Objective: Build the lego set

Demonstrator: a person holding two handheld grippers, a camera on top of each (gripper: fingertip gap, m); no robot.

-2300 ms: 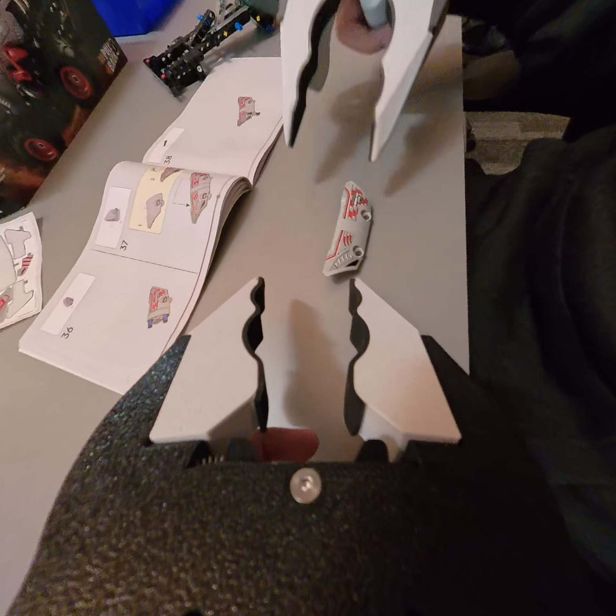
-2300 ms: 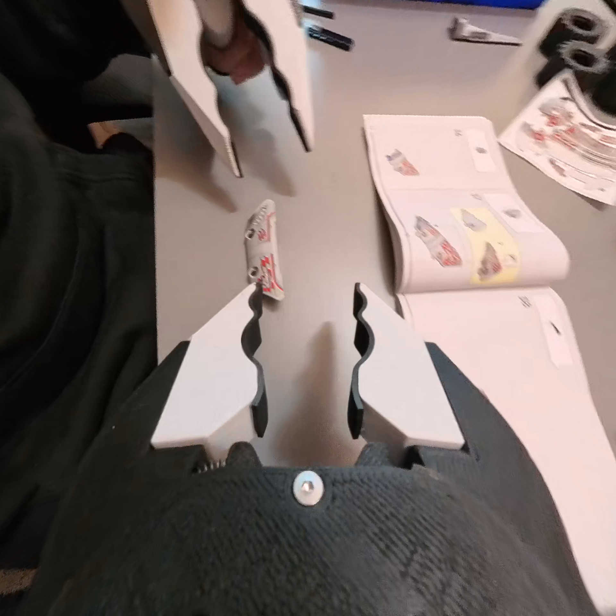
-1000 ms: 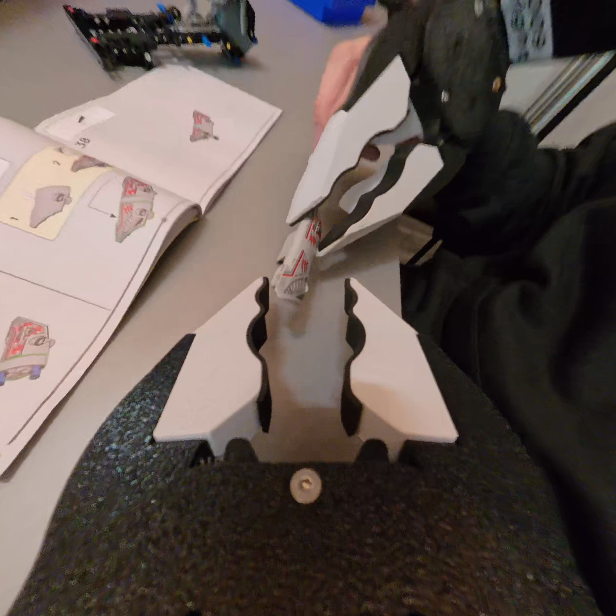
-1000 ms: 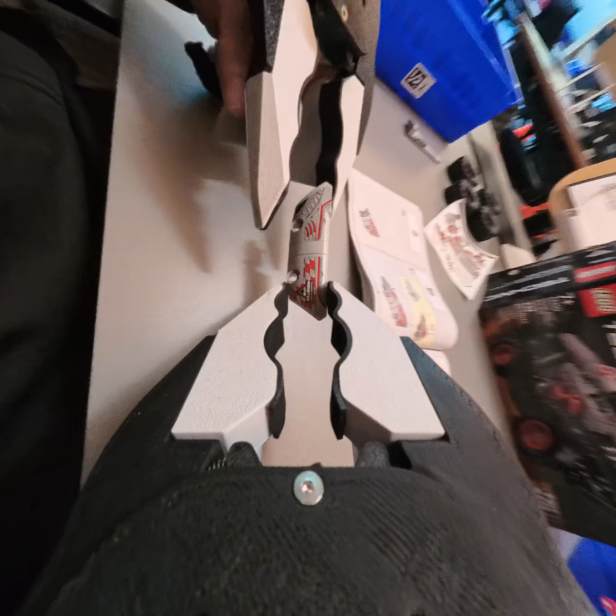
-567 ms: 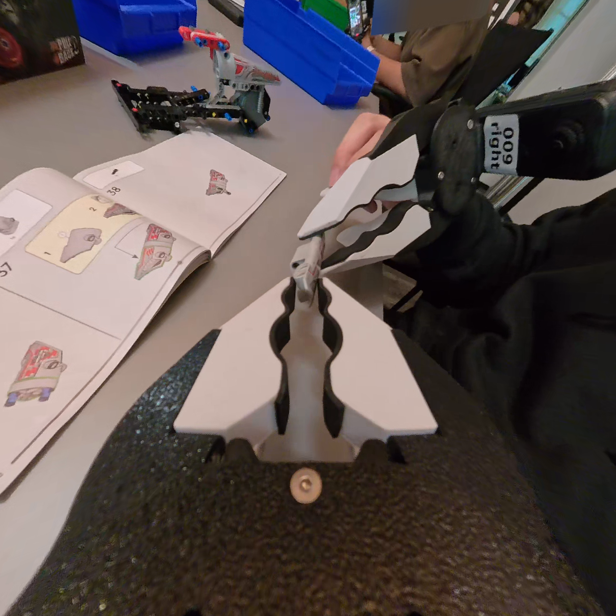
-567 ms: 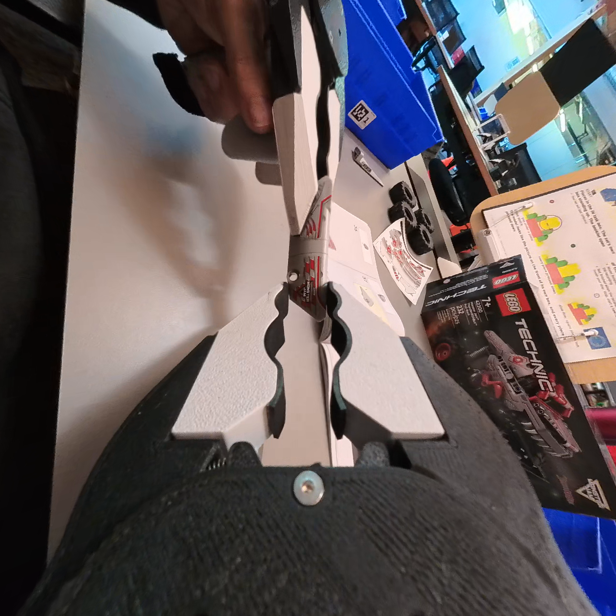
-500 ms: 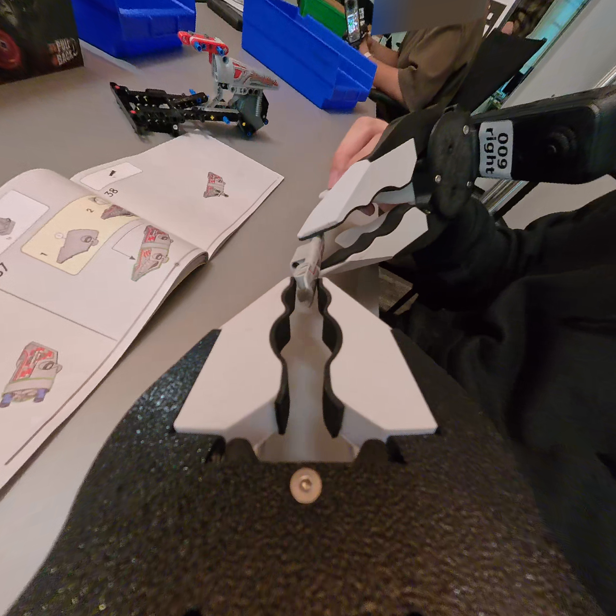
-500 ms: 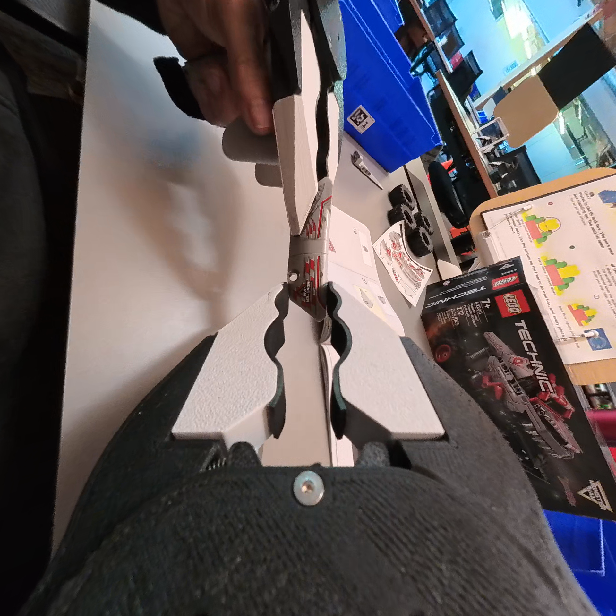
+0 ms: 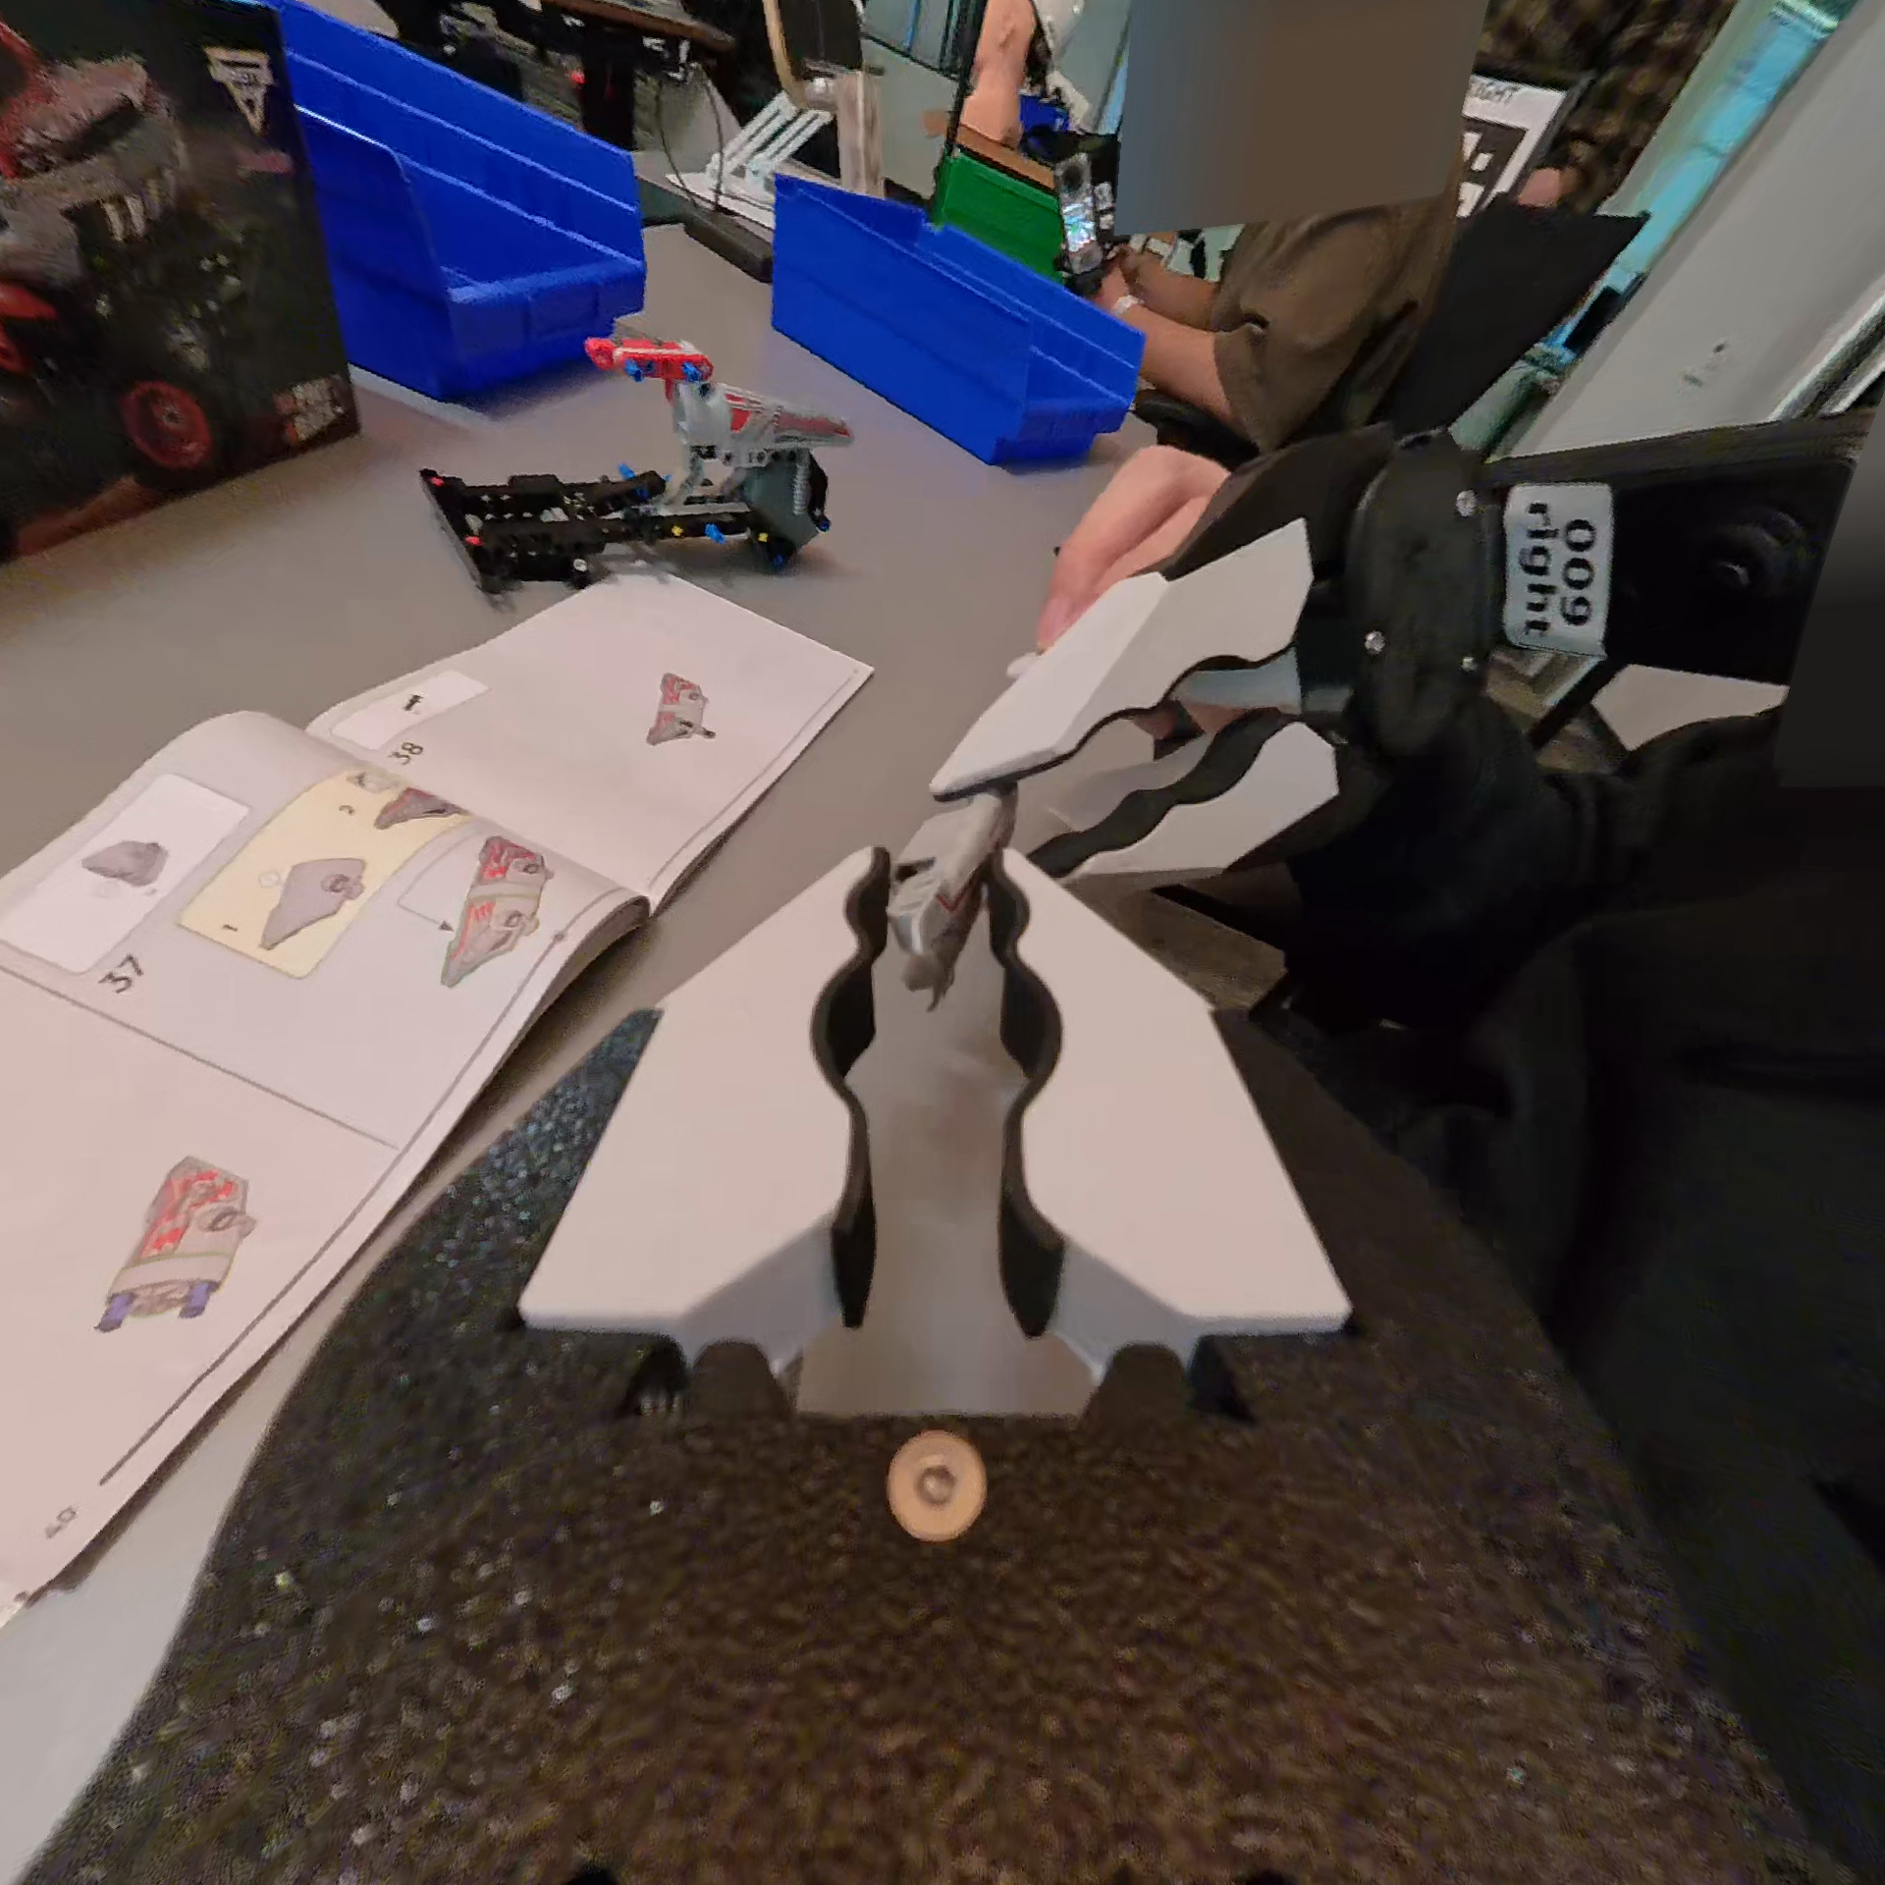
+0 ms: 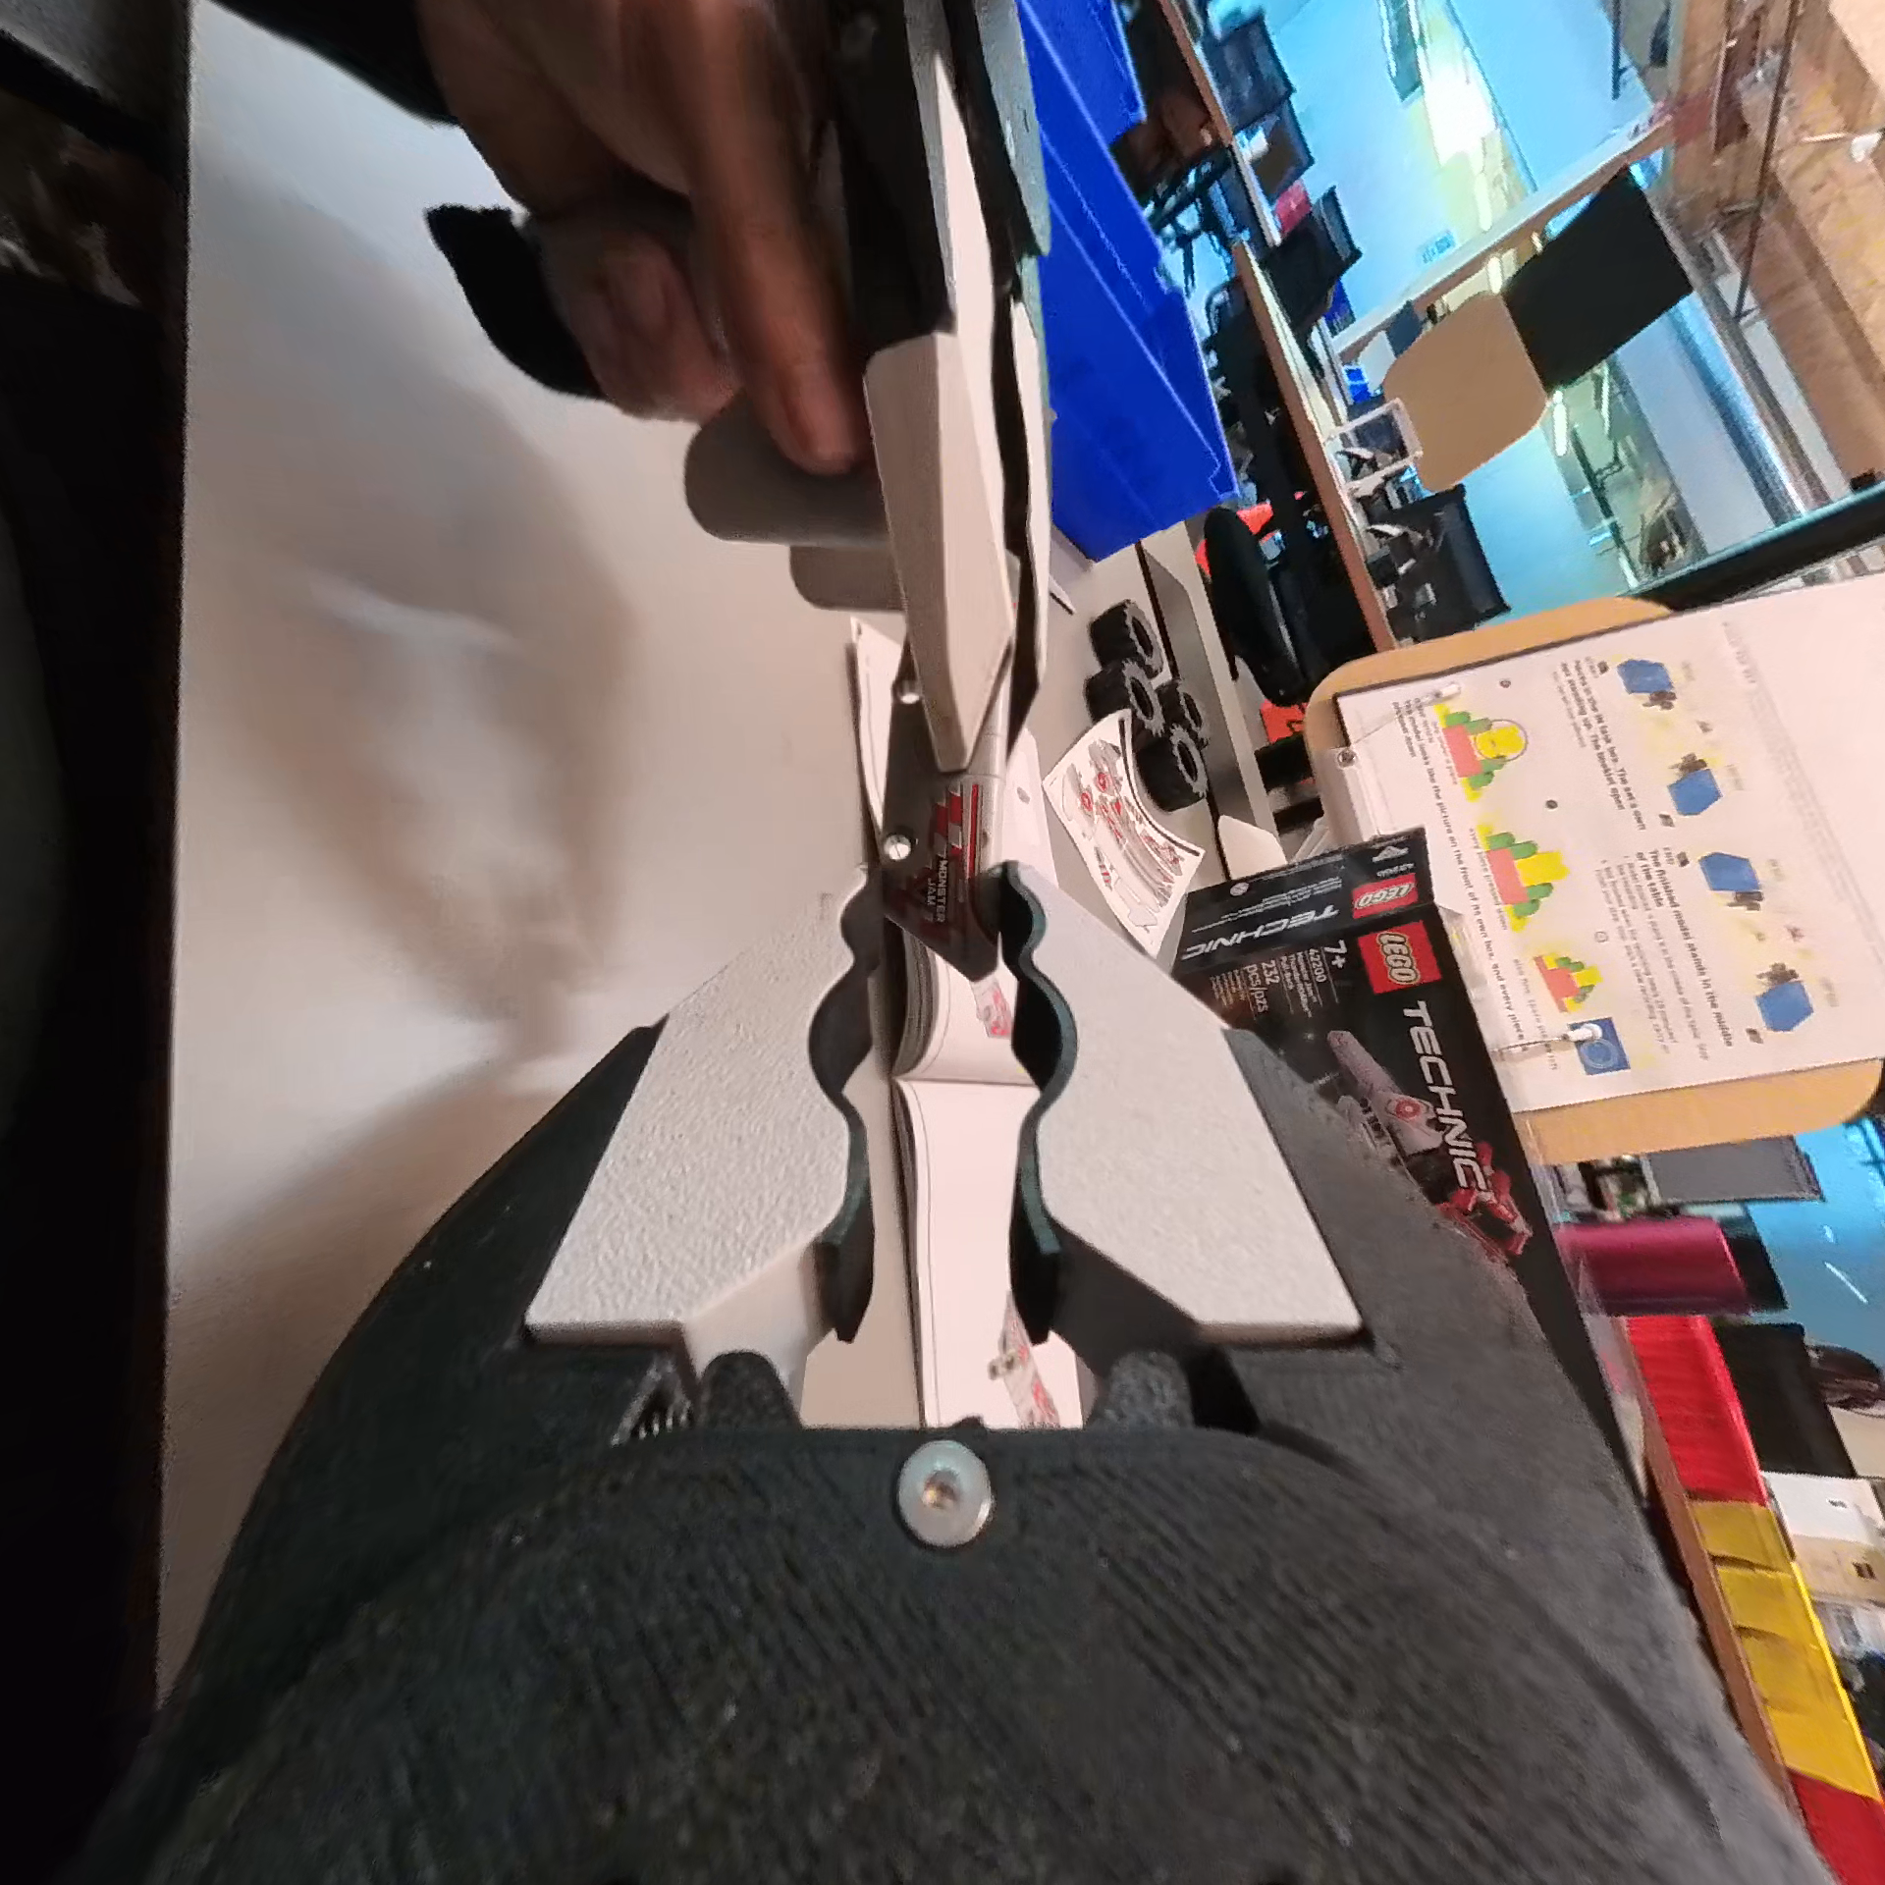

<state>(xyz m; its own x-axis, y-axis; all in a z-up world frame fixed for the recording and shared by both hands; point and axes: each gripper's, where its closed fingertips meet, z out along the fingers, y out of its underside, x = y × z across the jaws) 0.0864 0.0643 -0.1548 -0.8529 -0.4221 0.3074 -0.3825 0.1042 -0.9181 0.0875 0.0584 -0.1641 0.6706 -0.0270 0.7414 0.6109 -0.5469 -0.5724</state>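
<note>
In the left wrist view, the left gripper (image 9: 933, 898) fills the lower centre of the frame, its white fingers (image 9: 714, 1122) closed to a narrow gap and pinching one end of the grey stickered lego panel (image 9: 944, 898) at their tips. Just beyond, right of centre, the right gripper (image 9: 1005, 806) comes in from the right edge with its fingers narrowed on the panel's other end, so the panel hangs between the two grippers, above the near edge of the grey counter (image 9: 255, 592). A hand (image 9: 1122, 530) shows behind that gripper.

To the left, the open instruction booklet (image 9: 408, 898) lies flat on the counter. Farther back, at upper centre, sits the partly built black lego chassis (image 9: 632, 500) with its grey and red top. Behind it stand two blue bins (image 9: 479, 224), and the lego box (image 9: 153, 255) stands at the upper left.

In the right wrist view, the same panel (image 10: 944, 877) sits at the frame's centre between both grippers' tips. Beyond it, right of centre, are a sticker sheet (image 10: 1122, 836) and black lego tyres (image 10: 1148, 704).
</note>
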